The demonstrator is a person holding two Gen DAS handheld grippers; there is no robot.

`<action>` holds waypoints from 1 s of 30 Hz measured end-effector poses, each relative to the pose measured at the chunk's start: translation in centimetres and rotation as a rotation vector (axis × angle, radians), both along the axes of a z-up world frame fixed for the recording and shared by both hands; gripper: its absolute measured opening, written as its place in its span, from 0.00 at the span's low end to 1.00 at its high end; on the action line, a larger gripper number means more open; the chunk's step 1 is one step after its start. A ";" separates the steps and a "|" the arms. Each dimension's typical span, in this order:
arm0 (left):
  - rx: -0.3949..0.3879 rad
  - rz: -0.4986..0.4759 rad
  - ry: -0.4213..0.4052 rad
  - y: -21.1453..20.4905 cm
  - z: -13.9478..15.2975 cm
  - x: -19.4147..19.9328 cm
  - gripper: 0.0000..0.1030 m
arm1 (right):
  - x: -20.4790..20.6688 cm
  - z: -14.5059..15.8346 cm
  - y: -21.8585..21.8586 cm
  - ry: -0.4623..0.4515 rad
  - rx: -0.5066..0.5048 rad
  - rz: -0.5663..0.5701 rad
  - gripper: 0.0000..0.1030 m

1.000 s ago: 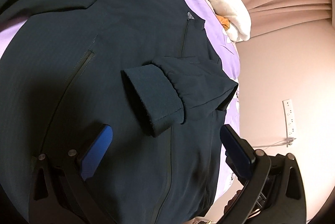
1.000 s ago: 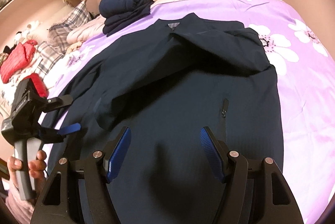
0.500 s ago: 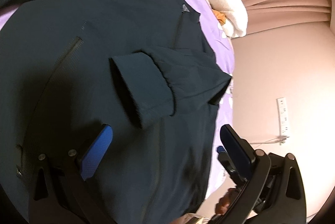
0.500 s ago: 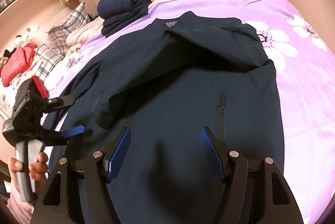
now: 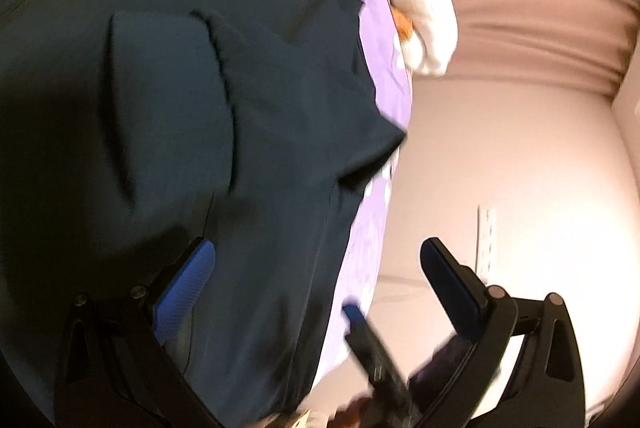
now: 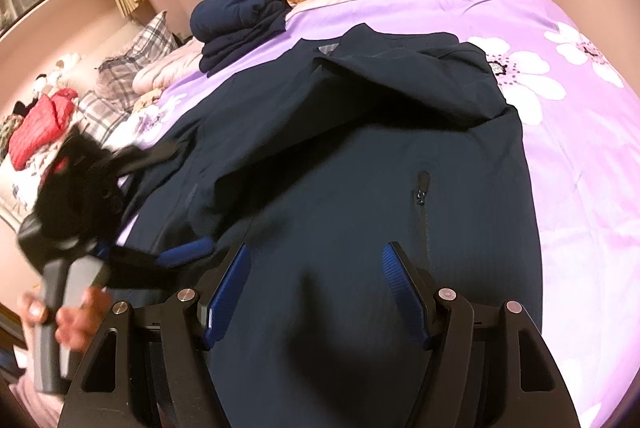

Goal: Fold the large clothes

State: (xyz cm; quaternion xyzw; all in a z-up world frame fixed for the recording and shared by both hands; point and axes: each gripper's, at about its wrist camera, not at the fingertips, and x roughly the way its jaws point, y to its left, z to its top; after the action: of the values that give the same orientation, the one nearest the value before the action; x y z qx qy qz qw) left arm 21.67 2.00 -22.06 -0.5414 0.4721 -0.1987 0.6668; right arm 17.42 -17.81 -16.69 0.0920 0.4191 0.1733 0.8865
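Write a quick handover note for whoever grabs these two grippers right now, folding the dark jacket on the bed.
Left gripper: open, empty, over the jacket's edge.
Right gripper: open, empty, above the jacket's lower half.
Dark jacket: spread flat on the purple floral bedspread, collar away from you.
Done: one sleeve is folded across the chest.
Left: the remaining folds; the other sleeve's state is unclear.
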 end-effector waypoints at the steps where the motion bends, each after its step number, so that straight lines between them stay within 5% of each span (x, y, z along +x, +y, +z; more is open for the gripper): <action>1: -0.013 0.034 0.011 0.2 -0.3 0.4 0.99 | 0.0 0.0 0.0 0.001 -0.001 0.002 0.66; 5: 0.006 0.151 0.064 1.7 -1.2 1.1 0.92 | 0.0 -0.3 0.2 0.006 -0.010 0.011 0.66; 8: 0.107 0.195 0.096 2.8 -1.7 1.2 0.63 | 0.2 -0.7 0.3 0.004 -0.023 0.021 0.66; 10: 0.156 0.174 0.101 3.0 -1.9 1.6 0.34 | 0.5 -1.0 0.5 0.012 -0.036 0.029 0.66; 11: 0.184 0.165 0.105 3.1 -2.0 1.8 0.29 | 0.7 -1.2 0.6 0.022 -0.046 0.032 0.66; 15: 0.279 0.153 0.065 3.6 -1.5 1.6 0.21 | 1.2 -1.1 1.2 0.039 -0.058 0.036 0.66; 23: 0.503 0.139 -0.045 4.9 1.5 3.1 0.21 | 1.5 -0.8 2.3 0.041 -0.053 0.038 0.66; 30: 0.621 0.149 -0.160 6.9 5.6 5.7 0.20 | 2.1 -0.8 3.1 0.049 -0.035 0.044 0.66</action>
State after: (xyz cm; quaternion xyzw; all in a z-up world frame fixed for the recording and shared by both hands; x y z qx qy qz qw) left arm 27.41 8.95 -16.51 -0.3280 0.4153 -0.0377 0.8477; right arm 19.50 -14.75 -17.46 0.0712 0.4457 0.1831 0.8734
